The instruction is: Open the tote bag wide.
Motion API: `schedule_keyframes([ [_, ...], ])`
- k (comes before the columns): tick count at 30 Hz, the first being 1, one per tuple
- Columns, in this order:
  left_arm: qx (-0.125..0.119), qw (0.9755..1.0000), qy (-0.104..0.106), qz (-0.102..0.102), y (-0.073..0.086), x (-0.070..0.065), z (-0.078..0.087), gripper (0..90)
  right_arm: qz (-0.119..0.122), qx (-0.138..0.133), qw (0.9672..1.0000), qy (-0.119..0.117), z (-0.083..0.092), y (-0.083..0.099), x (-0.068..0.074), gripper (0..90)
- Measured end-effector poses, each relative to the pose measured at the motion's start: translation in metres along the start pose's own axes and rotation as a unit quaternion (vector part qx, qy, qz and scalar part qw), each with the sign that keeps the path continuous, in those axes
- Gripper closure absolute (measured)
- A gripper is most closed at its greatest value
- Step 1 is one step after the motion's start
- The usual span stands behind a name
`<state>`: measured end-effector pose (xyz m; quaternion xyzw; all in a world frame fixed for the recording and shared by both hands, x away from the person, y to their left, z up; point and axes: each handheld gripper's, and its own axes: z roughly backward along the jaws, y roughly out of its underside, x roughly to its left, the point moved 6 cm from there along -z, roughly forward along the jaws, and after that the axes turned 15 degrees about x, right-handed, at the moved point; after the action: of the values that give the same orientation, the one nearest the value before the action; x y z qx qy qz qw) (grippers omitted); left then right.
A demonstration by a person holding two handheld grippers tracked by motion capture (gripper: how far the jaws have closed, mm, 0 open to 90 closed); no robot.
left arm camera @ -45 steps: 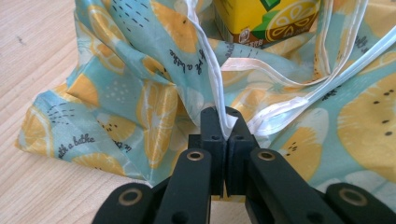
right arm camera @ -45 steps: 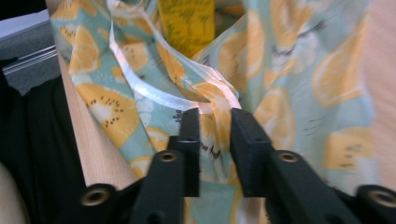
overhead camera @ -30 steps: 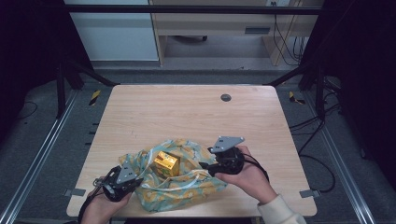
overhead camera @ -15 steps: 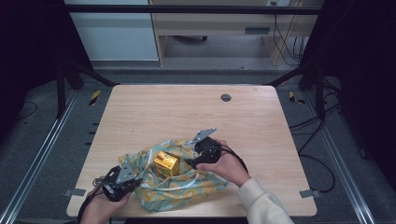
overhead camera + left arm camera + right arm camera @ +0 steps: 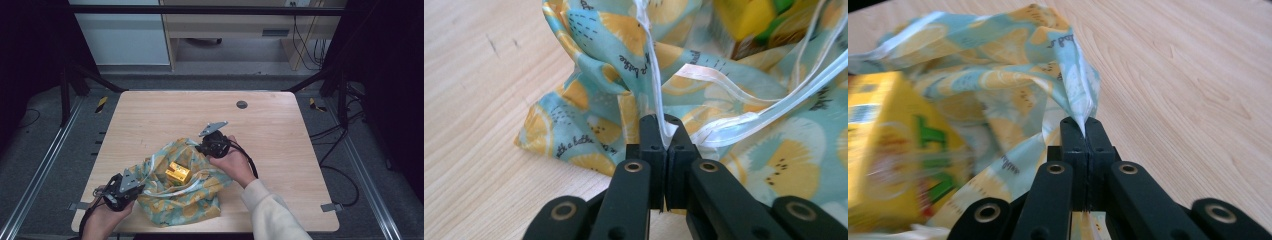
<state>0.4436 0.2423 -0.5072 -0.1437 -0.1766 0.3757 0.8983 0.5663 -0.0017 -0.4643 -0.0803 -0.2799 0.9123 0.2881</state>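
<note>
With both grippers clamped on opposite edges of a lemon-print cloth bag (image 5: 175,192), the scene shows a two-point hold meant, by all appearance, to keep the mouth of the bag spread around a yellow box (image 5: 177,171). Left gripper (image 5: 131,186), at the near left corner of the desk (image 5: 280,125): its fingers (image 5: 651,135) are fully closed, pinching a fold of the bag's hem together with the white drawstring (image 5: 774,100) that runs out from between them toward the right of that view; this grip seems to anchor the near side so the fabric cannot slide. Right gripper (image 5: 206,146), at the far edge of the bag near the desk's middle: its fingers (image 5: 1074,137) have just been closing and now stand shut on a peaked pleat of cloth, which rises out of them in a thin ridge. Holding the far rim in this way lifts it off the wood, so the opening stays slack and wide between the two hands. Box: it lies in the bag's mouth between the grippers, its yellow face with green lettering blurred at the left of the right gripper view. Bag: it rests crumpled on the near half of the desk, its body bunched toward the near edge. A dark round grommet (image 5: 242,104) sits well apart on the far side.
</note>
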Motion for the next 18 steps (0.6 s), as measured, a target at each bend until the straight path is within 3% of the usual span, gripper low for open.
schedule_keyframes([
  [4,0.031,0.9995,0.011,0.002,0.002,0.002,-0.011,89.9,-0.016,0.024,0.9995,0.01,-0.028,0.004,-0.014,90.0],
  [7,0.038,0.9992,0.015,0.004,0.004,0.002,-0.014,90.0,-0.039,0.036,0.9984,0.02,-0.04,0.01,-0.027,90.0],
  [11,0.044,0.9988,0.019,0.001,0.005,0.001,-0.014,90.0,-0.06,0.035,0.9971,0.032,-0.042,0.014,-0.04,90.0],
  [14,0.047,0.9987,0.017,-0.004,0.005,-0.001,-0.014,90.0,-0.058,0.039,0.9971,0.029,-0.042,0.016,-0.04,89.7],
  [16,0.039,0.9991,0.014,-0.006,0.005,-0.002,-0.013,89.5,-0.056,0.032,0.9976,0.027,-0.038,0.015,-0.036,83.5],
  [18,0.03,0.9995,0.01,-0.005,0.004,-0.003,-0.011,85.2,-0.058,0.022,0.9976,0.029,-0.031,0.012,-0.034,66.7],
])
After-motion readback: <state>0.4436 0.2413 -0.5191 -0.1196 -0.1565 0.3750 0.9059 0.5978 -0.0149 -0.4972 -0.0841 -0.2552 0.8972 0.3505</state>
